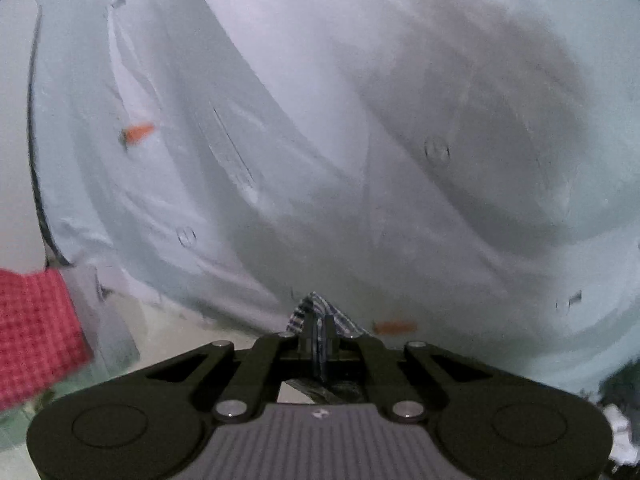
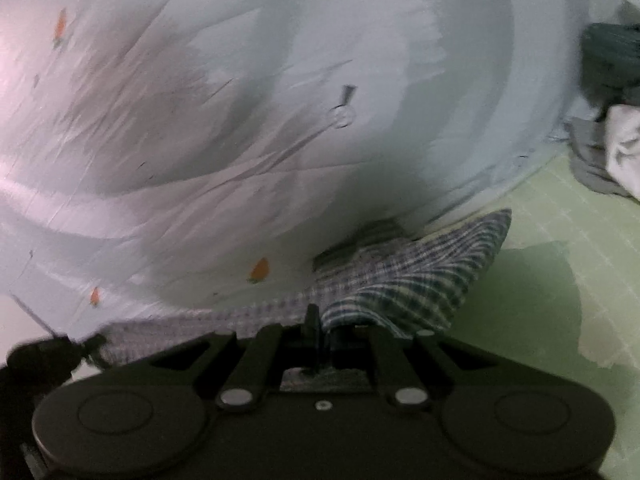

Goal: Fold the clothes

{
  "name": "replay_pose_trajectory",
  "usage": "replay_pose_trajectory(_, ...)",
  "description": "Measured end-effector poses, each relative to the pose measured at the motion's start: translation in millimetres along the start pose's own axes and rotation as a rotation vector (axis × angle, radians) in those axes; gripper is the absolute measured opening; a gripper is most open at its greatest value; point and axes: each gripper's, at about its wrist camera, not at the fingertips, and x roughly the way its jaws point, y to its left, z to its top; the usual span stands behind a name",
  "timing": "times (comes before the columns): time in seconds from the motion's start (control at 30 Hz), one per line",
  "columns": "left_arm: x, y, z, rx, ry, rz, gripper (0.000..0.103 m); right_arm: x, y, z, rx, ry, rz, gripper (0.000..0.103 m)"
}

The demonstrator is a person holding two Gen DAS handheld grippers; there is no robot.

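A blue-and-white checked cloth (image 2: 404,284) hangs stretched between my two grippers. My left gripper (image 1: 319,334) is shut on one bunched corner of the checked cloth (image 1: 316,312), which pokes up between the black fingers. My right gripper (image 2: 320,328) is shut on another edge of it; the fabric fans out to the right of the fingers and runs as a taut band to the left, toward the other gripper (image 2: 48,354) at the frame's left edge. Both views are blurred by motion.
A pale blue bedsheet (image 1: 360,120) with small orange carrot prints (image 2: 260,270) and round buttons fills both views. A red checked cloth (image 1: 36,332) lies at the left. A dark green garment (image 2: 612,60) and a white one (image 2: 624,148) lie on a light green mat (image 2: 560,272).
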Motion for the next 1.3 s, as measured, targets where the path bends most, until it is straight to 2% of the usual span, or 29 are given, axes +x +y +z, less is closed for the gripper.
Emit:
replay_pose_trajectory(0.07,-3,10,2,-0.006,-0.02,0.025,0.002,8,8,-5,-0.022,0.028,0.011,0.007)
replay_pose_trajectory(0.17,4,31,-10,0.0,0.007,0.11,0.002,33,13,-22,-0.047,0.139,0.013,0.017)
replay_pose_trajectory(0.2,9,40,-16,-0.007,0.029,0.143,0.002,41,14,-29,-0.058,0.184,-0.004,0.027)
replay_pose_trajectory(0.23,16,50,-24,-0.018,0.057,0.181,0.002,49,15,-35,-0.068,0.23,-0.021,0.043)
replay_pose_trajectory(0.3,30,70,-43,-0.025,0.113,0.254,0.002,61,18,-46,-0.113,0.31,-0.058,0.06)
replay_pose_trajectory(0.33,38,79,-53,-0.03,0.145,0.285,0.002,64,20,-51,-0.143,0.344,-0.076,0.064)
replay_pose_trajectory(0.37,46,89,-62,-0.041,0.182,0.309,0.002,62,20,-53,-0.17,0.355,-0.087,0.067)
replay_pose_trajectory(0.4,52,98,-71,-0.063,0.218,0.325,0.002,60,20,-55,-0.195,0.364,-0.099,0.077)
replay_pose_trajectory(0.43,58,107,-80,-0.091,0.252,0.336,0.002,56,18,-53,-0.207,0.361,-0.116,0.082)
replay_pose_trajectory(0.53,68,123,-100,-0.146,0.311,0.353,0.002,45,3,-46,-0.209,0.347,-0.16,0.084)
replay_pose_trajectory(0.63,75,128,-113,-0.166,0.334,0.357,0.003,44,-18,-34,-0.174,0.321,-0.231,0.089)
replay_pose_trajectory(0.8,86,130,-127,-0.168,0.362,0.359,0.003,74,-53,-17,-0.105,0.293,-0.333,0.088)
replay_pose_trajectory(0.97,94,135,-135,-0.174,0.386,0.365,0.004,123,-74,-6,-0.077,0.317,-0.368,0.077)
replay_pose_trajectory(1.07,94,136,-137,-0.17,0.397,0.375,0.004,144,-75,-6,-0.089,0.345,-0.366,0.063)
replay_pose_trajectory(1.1,95,136,-138,-0.168,0.401,0.378,0.004,151,-75,-6,-0.095,0.355,-0.367,0.054)
replay_pose_trajectory(1.13,95,136,-139,-0.163,0.404,0.381,0.004,156,-74,-5,-0.111,0.363,-0.375,0.051)
replay_pose_trajectory(1.23,96,132,-140,-0.137,0.407,0.383,0.004,166,-65,-4,-0.207,0.374,-0.412,0.028)
replay_pose_trajectory(1.3,96,131,-142,-0.128,0.41,0.385,0.004,171,-64,-3,-0.229,0.374,-0.434,0.024)
